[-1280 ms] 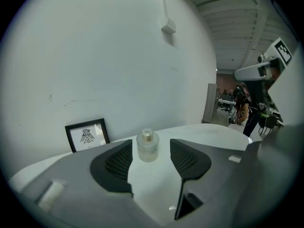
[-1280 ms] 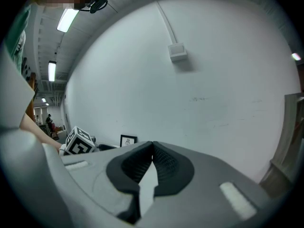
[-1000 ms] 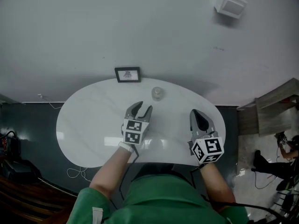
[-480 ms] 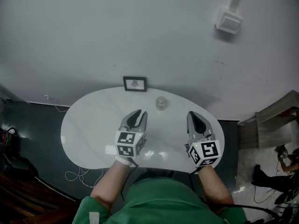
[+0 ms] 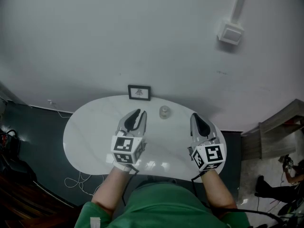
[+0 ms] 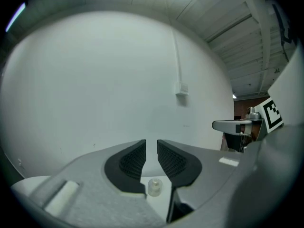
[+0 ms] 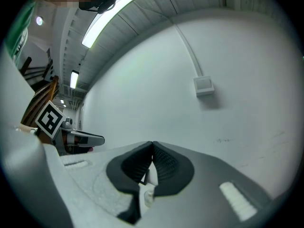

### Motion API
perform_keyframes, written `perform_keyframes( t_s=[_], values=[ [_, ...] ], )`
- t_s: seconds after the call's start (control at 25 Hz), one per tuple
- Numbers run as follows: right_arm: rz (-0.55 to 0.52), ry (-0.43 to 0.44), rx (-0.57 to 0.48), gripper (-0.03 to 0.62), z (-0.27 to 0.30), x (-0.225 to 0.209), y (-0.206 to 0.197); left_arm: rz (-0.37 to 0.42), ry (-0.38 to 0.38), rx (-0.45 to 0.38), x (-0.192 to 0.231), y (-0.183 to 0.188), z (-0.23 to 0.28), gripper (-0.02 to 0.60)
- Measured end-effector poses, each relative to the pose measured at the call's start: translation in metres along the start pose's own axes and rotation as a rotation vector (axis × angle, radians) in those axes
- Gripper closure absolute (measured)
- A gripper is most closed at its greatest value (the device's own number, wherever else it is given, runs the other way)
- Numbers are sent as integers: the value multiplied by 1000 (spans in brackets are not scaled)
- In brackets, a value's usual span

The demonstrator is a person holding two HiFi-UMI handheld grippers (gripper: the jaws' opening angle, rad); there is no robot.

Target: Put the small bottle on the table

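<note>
Seen from the head view, a white oval stone-look tabletop (image 5: 90, 127) stands against a plain white wall (image 5: 118, 42) over a dark floor (image 5: 28, 127). The small clear glass bottle (image 5: 164, 111) sits upright near the table's far edge, close to a black-framed picture (image 5: 139, 92), apart from the left gripper (image 5: 137, 113) and the right gripper (image 5: 195, 118).

In the left gripper view, the jaws have just been closing and stand almost together, nothing between them.

In the right gripper view, the jaws are pressed together, empty, under a long ceiling light (image 7: 118, 1).

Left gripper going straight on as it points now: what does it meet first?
Likely the plain white wall; the left gripper aims above the small clear glass bottle on the white table, though depth is unclear.
</note>
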State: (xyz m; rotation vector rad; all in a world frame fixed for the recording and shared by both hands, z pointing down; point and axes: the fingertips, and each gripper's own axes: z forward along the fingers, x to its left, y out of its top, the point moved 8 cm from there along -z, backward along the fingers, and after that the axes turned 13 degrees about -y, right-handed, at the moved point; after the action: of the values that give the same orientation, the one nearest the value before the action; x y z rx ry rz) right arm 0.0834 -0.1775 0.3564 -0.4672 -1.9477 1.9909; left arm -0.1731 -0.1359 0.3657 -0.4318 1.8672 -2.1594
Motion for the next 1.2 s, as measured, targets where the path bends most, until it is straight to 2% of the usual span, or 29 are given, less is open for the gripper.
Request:
perform_keyframes(
  t_s=[0.24, 0.52, 1.2],
  values=[
    [-3, 2, -31, 599, -2, -2, 13, 23, 21, -43, 0, 19, -6, 500],
    [-7, -3, -41, 599, -3, -6, 16, 55, 25, -41, -5, 23, -3, 500],
    [0, 16, -36, 599, -3, -5, 12, 32, 19, -32, -9, 17, -5, 500]
  ],
)
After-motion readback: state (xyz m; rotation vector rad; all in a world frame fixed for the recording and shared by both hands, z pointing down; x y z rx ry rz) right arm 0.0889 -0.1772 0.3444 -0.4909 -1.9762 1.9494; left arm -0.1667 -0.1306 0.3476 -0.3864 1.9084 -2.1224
